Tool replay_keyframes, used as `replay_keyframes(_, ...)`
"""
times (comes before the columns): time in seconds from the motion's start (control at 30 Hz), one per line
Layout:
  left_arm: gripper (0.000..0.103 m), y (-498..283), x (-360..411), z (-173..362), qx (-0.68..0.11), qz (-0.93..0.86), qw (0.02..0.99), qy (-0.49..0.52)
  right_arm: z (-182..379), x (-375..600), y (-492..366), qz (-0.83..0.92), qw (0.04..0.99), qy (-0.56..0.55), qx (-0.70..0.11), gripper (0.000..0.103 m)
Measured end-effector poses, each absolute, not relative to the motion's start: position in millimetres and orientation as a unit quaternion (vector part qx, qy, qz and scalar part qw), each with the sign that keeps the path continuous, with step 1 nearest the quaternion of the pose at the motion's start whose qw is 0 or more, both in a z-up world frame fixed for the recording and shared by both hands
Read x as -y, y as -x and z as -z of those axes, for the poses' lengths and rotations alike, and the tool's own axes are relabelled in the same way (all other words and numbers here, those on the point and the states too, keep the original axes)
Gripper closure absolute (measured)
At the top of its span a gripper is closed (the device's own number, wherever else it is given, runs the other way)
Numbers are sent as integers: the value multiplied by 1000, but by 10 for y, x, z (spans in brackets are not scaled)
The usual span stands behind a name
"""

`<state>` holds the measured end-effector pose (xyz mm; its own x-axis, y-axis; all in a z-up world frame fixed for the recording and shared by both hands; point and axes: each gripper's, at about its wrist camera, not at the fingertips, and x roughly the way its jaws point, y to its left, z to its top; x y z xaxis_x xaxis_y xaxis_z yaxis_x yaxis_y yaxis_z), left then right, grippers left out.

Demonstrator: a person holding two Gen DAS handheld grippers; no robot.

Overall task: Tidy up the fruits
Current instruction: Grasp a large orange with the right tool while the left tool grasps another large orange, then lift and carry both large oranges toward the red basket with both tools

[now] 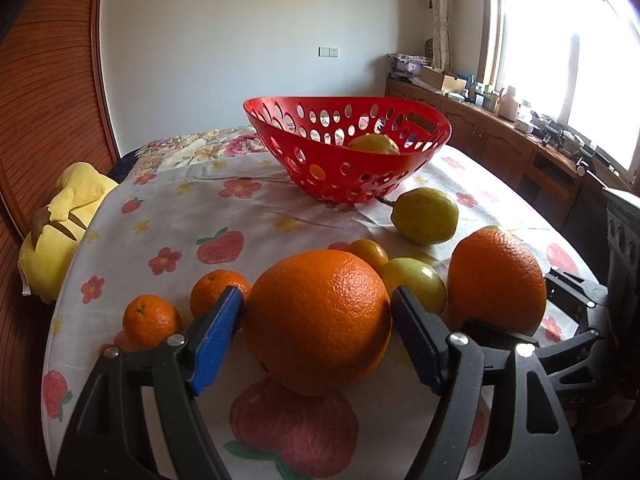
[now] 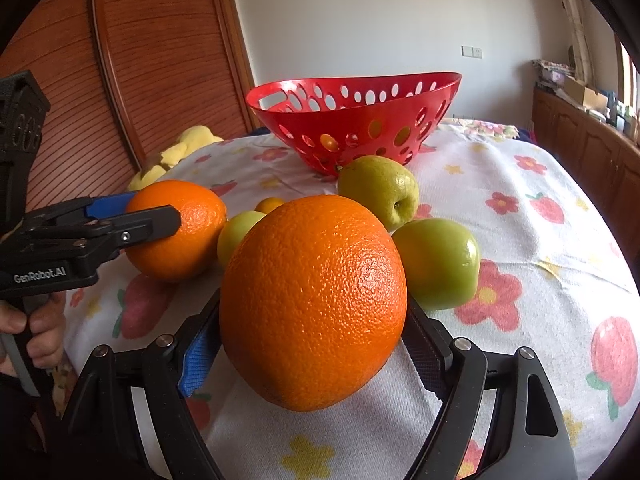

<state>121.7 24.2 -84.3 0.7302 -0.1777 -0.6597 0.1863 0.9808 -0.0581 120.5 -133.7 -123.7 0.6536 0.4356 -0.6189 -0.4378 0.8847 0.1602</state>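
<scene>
A big orange (image 1: 316, 320) rests on the flowered tablecloth between the blue pads of my left gripper (image 1: 320, 300). The jaws stand open, with a sliver of gap at the right pad. My right gripper (image 2: 314, 308) is shut on a second big orange (image 2: 312, 300), both pads pressed against its sides. The red perforated basket (image 1: 332, 156) stands behind the fruit with a yellow fruit (image 1: 374, 144) inside. On the cloth lie a pear (image 2: 378, 190), a green apple (image 2: 438, 262), a yellow-green apple (image 1: 416, 284) and two mandarins (image 1: 150, 320).
A yellow plush toy (image 1: 60, 232) lies past the table's left edge, against a wooden slatted door (image 2: 160, 60). A cluttered wooden cabinet (image 1: 500, 136) runs under the window on the right. A hand (image 2: 36, 332) grips the left gripper's handle.
</scene>
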Motion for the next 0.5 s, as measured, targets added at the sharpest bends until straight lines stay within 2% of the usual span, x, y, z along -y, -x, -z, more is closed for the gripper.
replay_keyframes(0.13,19,-1255,-220,925,-362,103,927,-16,1238,1342,-1205,-240,909,3,-340,19)
replay_keyframes(0.5,17,-1341,-219,1074,-381,106,918,-4,1243,1337,-1203,-238,910,7,-339,19)
